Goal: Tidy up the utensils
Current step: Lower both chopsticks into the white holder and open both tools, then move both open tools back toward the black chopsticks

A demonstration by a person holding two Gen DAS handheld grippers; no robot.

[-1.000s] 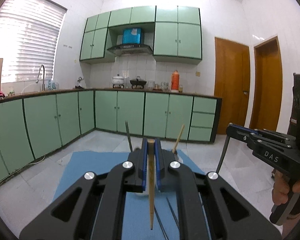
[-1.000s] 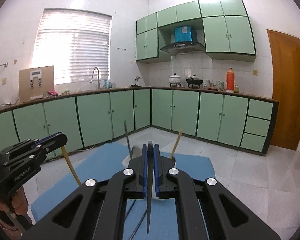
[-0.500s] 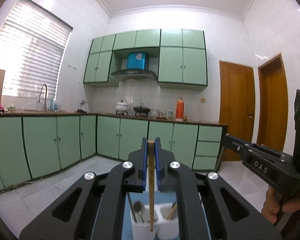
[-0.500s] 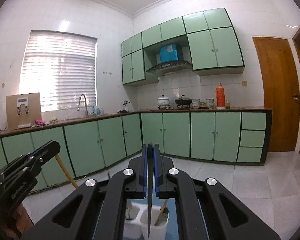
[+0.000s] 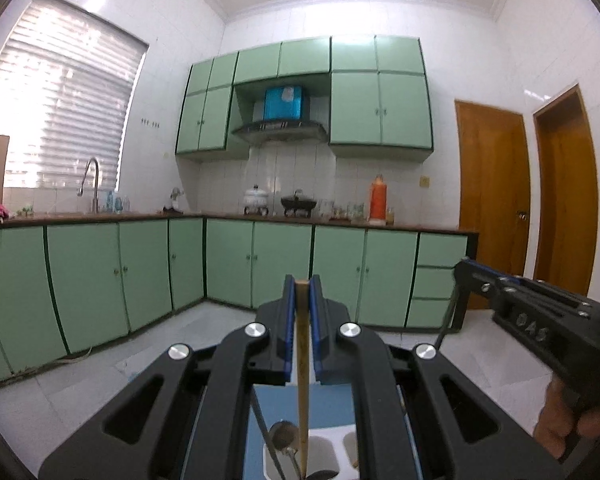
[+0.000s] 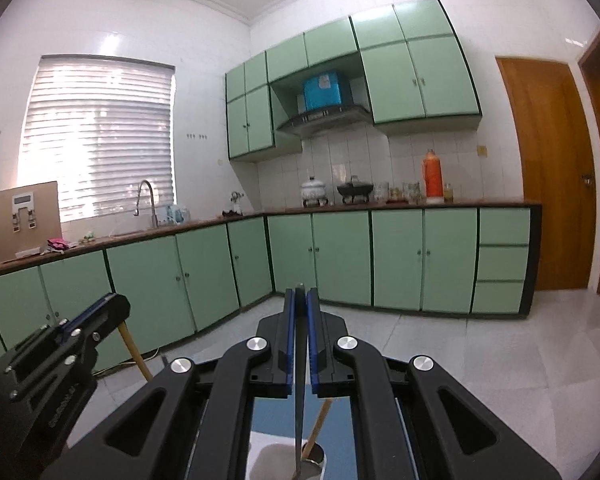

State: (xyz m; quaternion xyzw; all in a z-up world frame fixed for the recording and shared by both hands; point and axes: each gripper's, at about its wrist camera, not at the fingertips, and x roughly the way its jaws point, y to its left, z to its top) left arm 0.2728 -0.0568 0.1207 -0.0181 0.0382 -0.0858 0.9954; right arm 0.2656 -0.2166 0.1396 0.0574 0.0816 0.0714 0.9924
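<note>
My left gripper [image 5: 302, 292] is shut on a pale wooden stick [image 5: 302, 376] that hangs down between its blue pads. The stick's lower end is over the white utensil holder [image 5: 328, 454], beside a metal spoon [image 5: 283, 434] standing in it. My right gripper [image 6: 300, 298] is shut on a thin dark metal utensil [image 6: 299, 392] hanging over the same holder [image 6: 274, 456], where a wooden-handled utensil [image 6: 320, 420] leans. Each gripper shows in the other's view: the right gripper [image 5: 466, 270] with its dark utensil [image 5: 446, 326], the left gripper [image 6: 114, 306] with its stick [image 6: 134, 350].
The holder stands on a blue mat [image 5: 274, 400] low in the picture. Behind it lie a tiled floor, green base cabinets [image 5: 280, 264], a counter with pots and an orange flask [image 5: 378, 200], and two wooden doors [image 5: 492, 200]. A person's hand [image 5: 560, 424] grips the right tool.
Both grippers have moved forward over the holder with their utensils still held. The holder has slid from mid-picture to the bottom edge, and more wall and ceiling show.
</note>
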